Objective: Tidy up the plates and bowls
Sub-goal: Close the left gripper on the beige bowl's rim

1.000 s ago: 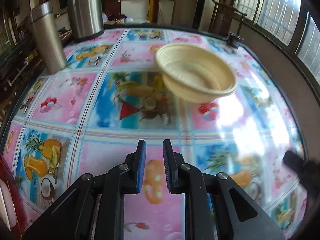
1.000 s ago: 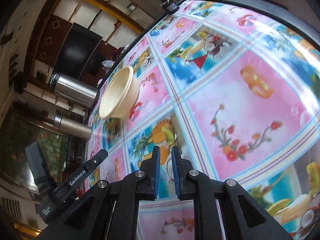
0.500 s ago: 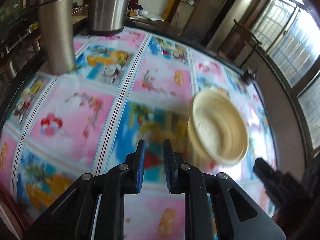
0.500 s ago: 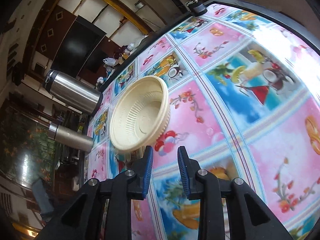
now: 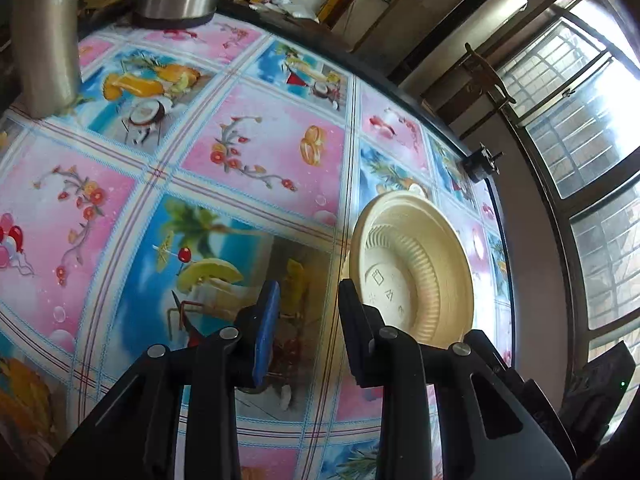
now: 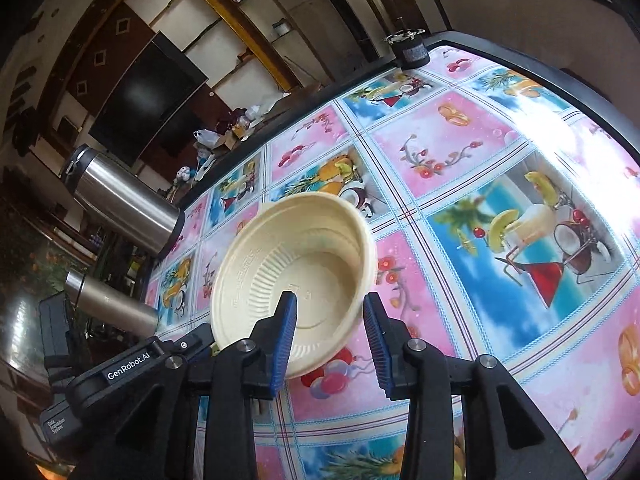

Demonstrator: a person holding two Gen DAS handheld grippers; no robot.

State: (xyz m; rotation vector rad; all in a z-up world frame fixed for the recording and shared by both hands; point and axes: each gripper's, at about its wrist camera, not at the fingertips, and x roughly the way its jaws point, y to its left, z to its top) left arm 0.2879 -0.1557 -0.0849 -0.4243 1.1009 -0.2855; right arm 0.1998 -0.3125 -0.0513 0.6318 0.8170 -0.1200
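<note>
While both grippers sit near the cream plastic bowl (image 6: 296, 280), nothing is gripped: right gripper (image 6: 329, 334) has its jaws apart, straddling the bowl's near rim, one pad over the inside and the other outside; I can't tell whether either pad touches; left gripper (image 5: 306, 326) is also parted, holding nothing, bowl just off to its right.

Bowl (image 5: 412, 276) sits on the desk (image 6: 500, 288), on the fruit-print cover, toward the window side; in the right wrist view it looks like a nested stack, stepped rims inside, but I can't count the layers.

No separate plates visible in either view; if the stack is the whole set, my guess is stacking is mostly done and what's left is moving it to its final spot; otherwise remaining pieces are out of frame.

Large steel flask (image 6: 120, 200) and slimmer steel tumbler (image 6: 110, 306) stand at the far edge, well apart from the bowl; small black round object (image 6: 412, 50) at the desk corner.

Next step, as I read it: close right jaws on the rim.
</note>
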